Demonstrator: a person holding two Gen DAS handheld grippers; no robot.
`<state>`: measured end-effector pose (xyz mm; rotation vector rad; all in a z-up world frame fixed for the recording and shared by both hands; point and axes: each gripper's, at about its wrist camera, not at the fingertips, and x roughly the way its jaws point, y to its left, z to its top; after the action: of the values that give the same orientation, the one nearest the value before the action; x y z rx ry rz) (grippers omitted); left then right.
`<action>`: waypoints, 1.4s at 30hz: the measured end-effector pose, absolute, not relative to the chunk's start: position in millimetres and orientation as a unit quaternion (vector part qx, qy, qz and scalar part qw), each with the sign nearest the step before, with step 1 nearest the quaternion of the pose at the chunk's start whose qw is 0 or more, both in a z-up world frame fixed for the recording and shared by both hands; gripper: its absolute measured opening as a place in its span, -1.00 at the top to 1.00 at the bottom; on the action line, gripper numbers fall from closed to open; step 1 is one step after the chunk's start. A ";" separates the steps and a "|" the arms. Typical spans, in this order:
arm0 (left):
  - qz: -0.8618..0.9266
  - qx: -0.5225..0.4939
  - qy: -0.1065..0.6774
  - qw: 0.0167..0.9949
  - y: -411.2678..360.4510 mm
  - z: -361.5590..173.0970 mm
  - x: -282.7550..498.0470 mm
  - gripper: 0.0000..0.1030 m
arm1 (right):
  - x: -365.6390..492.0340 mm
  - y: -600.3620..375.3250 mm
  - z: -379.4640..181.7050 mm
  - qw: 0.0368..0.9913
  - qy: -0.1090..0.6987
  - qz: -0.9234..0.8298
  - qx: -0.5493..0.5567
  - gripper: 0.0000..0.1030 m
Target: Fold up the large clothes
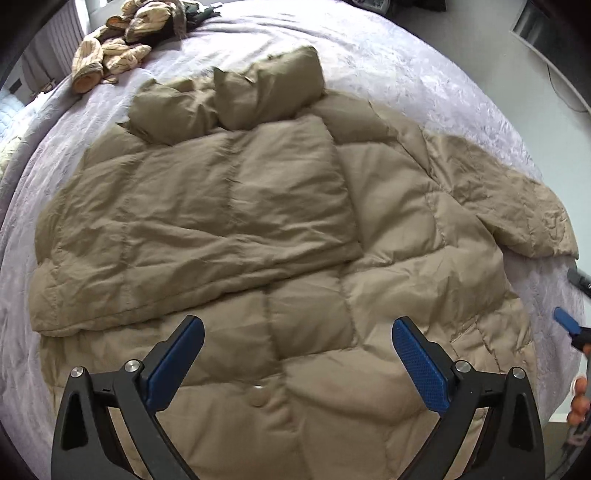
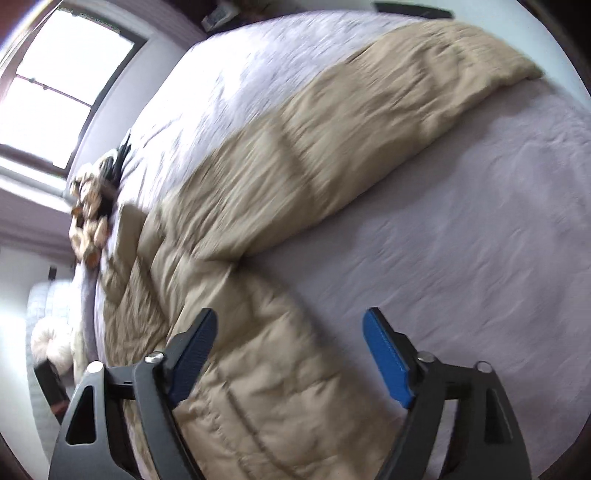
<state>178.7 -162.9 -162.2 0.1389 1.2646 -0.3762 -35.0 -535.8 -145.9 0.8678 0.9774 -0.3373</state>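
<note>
With my left gripper [image 1: 297,345] and right gripper [image 2: 288,334] both spread empty, one sleeve [image 1: 207,206] lies folded across the jacket [image 1: 369,369], the other sleeve [image 2: 332,155] still spread toward the upper right.

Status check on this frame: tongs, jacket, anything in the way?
Left tongs open, empty. Right tongs open, empty. Tan puffer jacket on bed, one sleeve folded across. Clothes pile far off, clear.

You have a pale lilac bedspread [image 1: 388,62] covering the bed, wrinkled and textured. At its far corner lies a heap of cream and brown striped clothes [image 1: 122,48], with something dark [image 1: 199,18] just behind it. From the right wrist view you see a bright window [image 2: 62,85] with a dark frame beyond the bed, and a fluffy white thing [image 2: 51,343] low beside the bed, too blurred to name.
</note>
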 end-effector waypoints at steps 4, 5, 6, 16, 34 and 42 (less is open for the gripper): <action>-0.173 0.079 0.583 0.790 -182.8 -163.0 170.1 -0.98 | -44.3 -578.1 -147.6 0.779 0.428 -0.184 0.420 -0.99; -0.173 0.083 0.582 0.790 -186.9 -163.0 168.8 -0.98 | -44.7 -585.1 -148.8 0.776 0.426 -0.185 0.427 -0.99; -0.171 0.087 0.581 0.791 -191.3 -163.5 167.4 -0.98 | -46.3 -596.3 -150.8 0.772 0.420 -0.186 0.440 -0.99; -0.183 0.084 0.570 0.797 -220.7 -155.7 172.2 -0.98 | -51.2 -680.8 -168.7 0.738 0.325 -0.201 0.557 -0.99; -0.139 0.053 0.573 0.806 -164.9 -156.5 193.7 -0.98 | 14.8 -717.6 -198.2 0.661 0.224 -0.121 0.706 0.78; -0.095 0.023 0.546 0.832 -104.7 -145.1 201.5 -0.98 | 113.2 -625.6 -107.9 0.777 0.281 -0.012 0.563 0.79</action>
<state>201.5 -104.7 -145.1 0.0484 1.1585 -0.2016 113.2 -625.6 -107.8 1.2180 0.6081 -0.0253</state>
